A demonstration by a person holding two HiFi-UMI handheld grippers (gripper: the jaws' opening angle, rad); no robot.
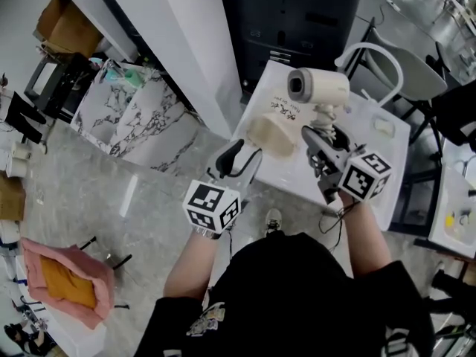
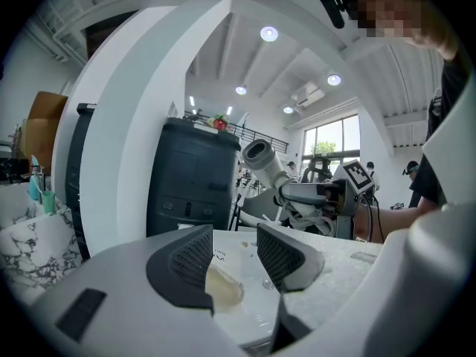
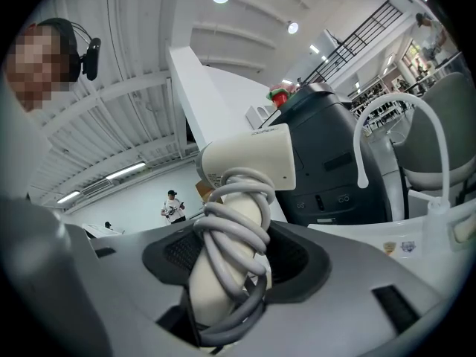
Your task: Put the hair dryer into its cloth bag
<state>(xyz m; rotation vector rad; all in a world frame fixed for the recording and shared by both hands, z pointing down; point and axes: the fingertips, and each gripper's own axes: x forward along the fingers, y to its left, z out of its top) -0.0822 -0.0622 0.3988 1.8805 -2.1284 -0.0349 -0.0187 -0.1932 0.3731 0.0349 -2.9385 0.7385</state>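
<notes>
A cream-white hair dryer [image 1: 318, 86] stands upright above the white table [image 1: 387, 155], its grey cord wound round the handle [image 3: 232, 236]. My right gripper [image 1: 321, 134] is shut on that handle, and the jaws press on both sides of it in the right gripper view [image 3: 234, 255]. The cream cloth bag [image 1: 271, 134] lies crumpled on the table to the left of the dryer. My left gripper [image 1: 244, 153] is just short of the bag, at the table's near left edge. Its jaws [image 2: 234, 248] stand open with nothing between them, and the bag [image 2: 223, 287] lies on the table just beyond.
A dark cabinet [image 1: 297, 21] stands behind the table. A white chair [image 1: 394, 65] with a curved back is at its far right. A white pillar [image 1: 178, 43] and a marble-patterned stand [image 1: 137, 117] are to the left. A pink box [image 1: 67, 277] sits on the floor.
</notes>
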